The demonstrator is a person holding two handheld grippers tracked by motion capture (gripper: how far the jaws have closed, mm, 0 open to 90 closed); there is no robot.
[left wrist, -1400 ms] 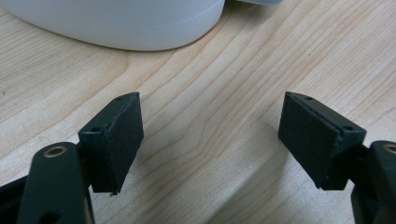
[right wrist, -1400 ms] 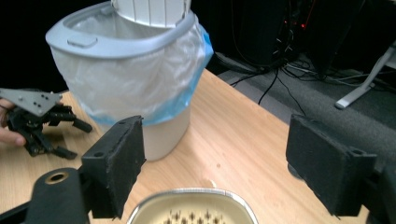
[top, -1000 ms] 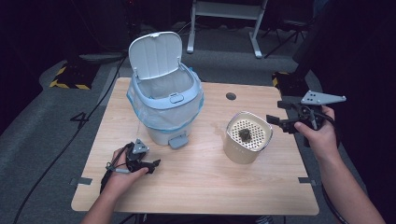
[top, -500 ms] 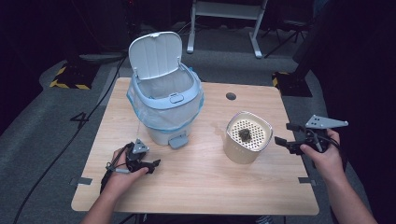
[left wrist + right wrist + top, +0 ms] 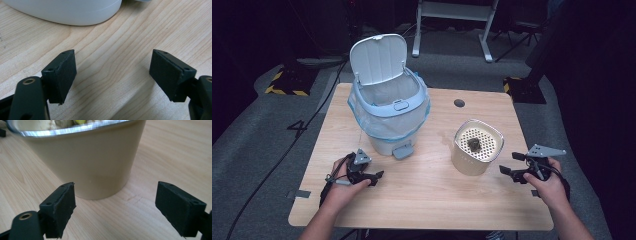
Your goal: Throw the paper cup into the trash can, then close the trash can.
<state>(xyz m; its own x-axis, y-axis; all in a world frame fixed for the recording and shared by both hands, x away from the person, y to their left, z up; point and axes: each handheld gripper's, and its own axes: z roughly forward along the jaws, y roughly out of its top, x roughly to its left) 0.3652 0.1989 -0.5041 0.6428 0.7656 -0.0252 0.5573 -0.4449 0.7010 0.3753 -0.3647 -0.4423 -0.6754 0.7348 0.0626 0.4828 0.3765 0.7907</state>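
Observation:
A pale blue pedal bin (image 5: 389, 117) stands at the table's back left, its white lid up and a clear liner inside. A beige container (image 5: 477, 148) with a perforated insert and a dark lump on it sits right of centre. My left gripper (image 5: 374, 176) rests low on the table in front of the bin, open and empty; the bin's white base (image 5: 65, 11) lies just beyond its jaws. To the right of the container my right gripper (image 5: 511, 165) is open, and the beige container wall (image 5: 87, 162) fills the space ahead of its jaws.
The wooden table (image 5: 422, 200) has a round cable hole (image 5: 459, 103) at the back. The bin's foot pedal (image 5: 403, 151) juts toward the front. Dark floor, cables and a white stand surround the table.
My right gripper has come down and toward the table's front right, ending low beside the beige container. The left gripper has stayed put.

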